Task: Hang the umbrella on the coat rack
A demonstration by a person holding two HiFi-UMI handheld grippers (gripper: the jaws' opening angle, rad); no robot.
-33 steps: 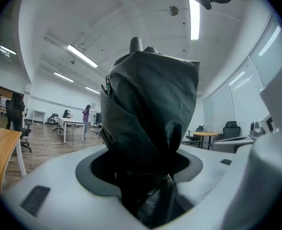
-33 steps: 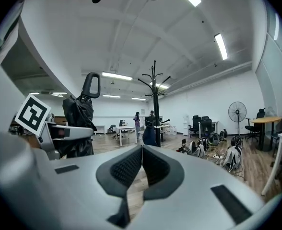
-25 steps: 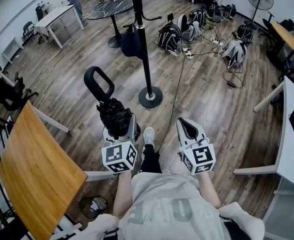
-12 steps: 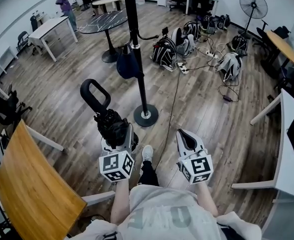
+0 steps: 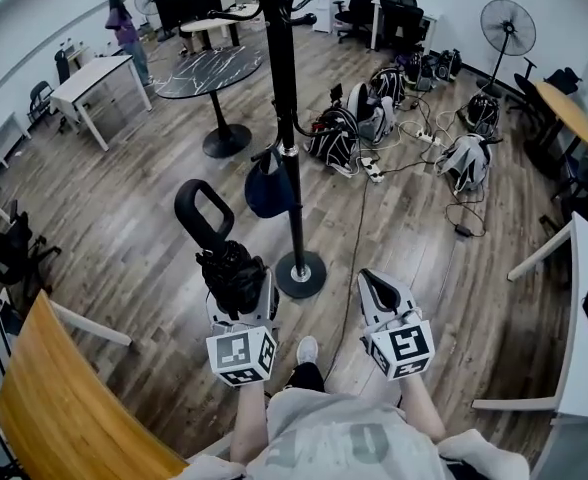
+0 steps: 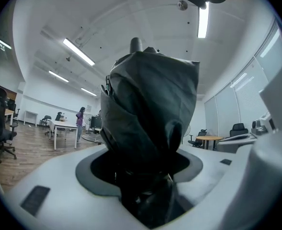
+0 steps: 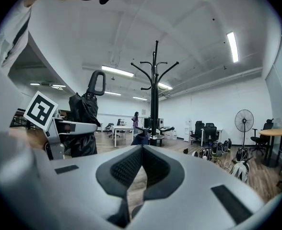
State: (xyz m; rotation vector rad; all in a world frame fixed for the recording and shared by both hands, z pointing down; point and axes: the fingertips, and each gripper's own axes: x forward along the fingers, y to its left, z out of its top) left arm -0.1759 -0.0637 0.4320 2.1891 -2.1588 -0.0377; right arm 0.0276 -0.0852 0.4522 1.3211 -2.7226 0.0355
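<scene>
Folded black umbrella (image 5: 229, 266) is held upright, clamped by its bunched cloth in the left hand-held gripper (image 5: 242, 290), loop handle (image 5: 200, 211) uppermost, near the coat rack (image 5: 287, 128) but not yet hung; the right hand-held gripper (image 5: 378, 286) is seen closed, with nothing between its jaws. The umbrella is judged light, soft slippery cloth over a stiff shaft, so slip within the grip is possible. The rigid loop is best presented to a hook (image 7: 169, 70), the hold being kept low on the bundle
</scene>
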